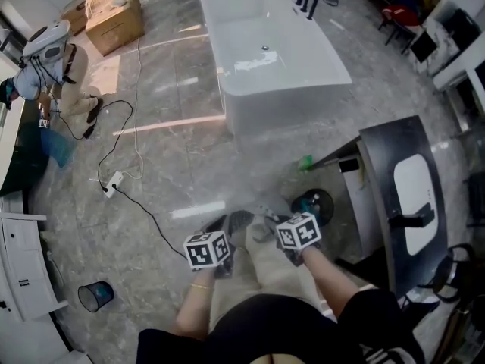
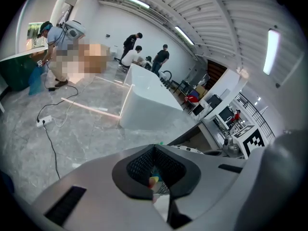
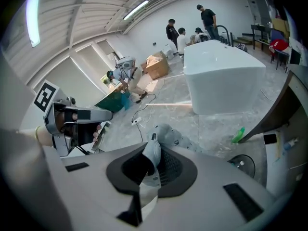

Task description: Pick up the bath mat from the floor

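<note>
The grey bath mat (image 1: 256,229) is off the floor, bunched between my two grippers just in front of the person's body. In the right gripper view a fold of the mat (image 3: 153,154) is pinched between the dark pads, and more of it (image 3: 169,135) rises just beyond the tips. My right gripper (image 3: 148,166) is shut on it. My left gripper (image 2: 156,184) is also closed, with a pale strip of the mat (image 2: 161,207) between its pads. In the head view the left gripper (image 1: 224,230) and right gripper (image 1: 279,222) sit close together, each at one side of the mat.
A white bathtub (image 1: 273,51) stands ahead. At the right is a black vanity (image 1: 383,165) with a white basin, and by it a green bottle (image 1: 305,161) and a round black device (image 1: 314,203). A power strip (image 1: 112,182) with cables lies at the left. A bin (image 1: 95,296) and a person (image 1: 53,67) are further left.
</note>
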`<action>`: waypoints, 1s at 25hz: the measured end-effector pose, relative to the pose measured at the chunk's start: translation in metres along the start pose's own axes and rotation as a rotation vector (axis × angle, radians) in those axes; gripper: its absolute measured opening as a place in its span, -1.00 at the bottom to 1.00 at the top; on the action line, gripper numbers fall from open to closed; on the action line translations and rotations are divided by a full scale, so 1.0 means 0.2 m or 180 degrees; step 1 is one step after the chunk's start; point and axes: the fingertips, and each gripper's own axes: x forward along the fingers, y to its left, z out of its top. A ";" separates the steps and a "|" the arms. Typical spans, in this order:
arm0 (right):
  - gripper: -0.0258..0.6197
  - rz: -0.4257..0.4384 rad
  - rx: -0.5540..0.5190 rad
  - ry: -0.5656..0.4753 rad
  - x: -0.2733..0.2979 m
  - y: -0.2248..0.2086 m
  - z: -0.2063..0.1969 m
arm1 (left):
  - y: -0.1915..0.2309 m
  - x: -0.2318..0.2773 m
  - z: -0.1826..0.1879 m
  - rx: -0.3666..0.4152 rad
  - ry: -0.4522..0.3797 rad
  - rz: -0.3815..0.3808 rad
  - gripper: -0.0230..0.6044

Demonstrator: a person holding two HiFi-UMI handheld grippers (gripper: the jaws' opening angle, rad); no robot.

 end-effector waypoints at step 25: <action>-0.83 0.0083 -0.0003 -0.0377 -0.18 0.26 0.10 | -0.04 -0.19 0.03 0.0152 -0.0176 -0.0064 -0.93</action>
